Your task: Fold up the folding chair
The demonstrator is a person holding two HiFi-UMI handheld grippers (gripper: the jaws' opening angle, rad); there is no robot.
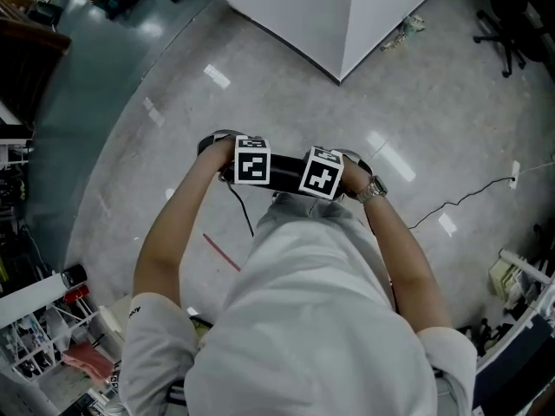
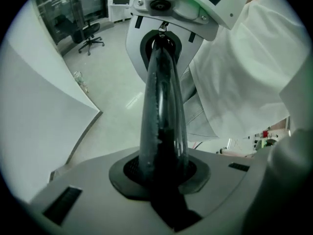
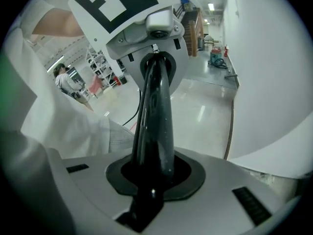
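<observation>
Two grippers share one black chair tube [image 2: 161,106]: we hold it clamped between narrowed jaws (left gripper [image 2: 161,179] facing right gripper [image 3: 152,174]).

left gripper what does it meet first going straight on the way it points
Likely the right gripper, facing it at the far end of the glossy black tube both hold.

Two tongs: left tongs [image 2: 161,179] and right tongs [image 3: 150,181]. Two marker cubes: left marker cube [image 1: 252,159] and right marker cube [image 1: 322,172]. One black tube [image 2: 161,106]. One wristwatch [image 1: 374,189], one office chair [image 2: 91,33], one floor cable [image 1: 451,204], one red strip [image 1: 222,253].
</observation>
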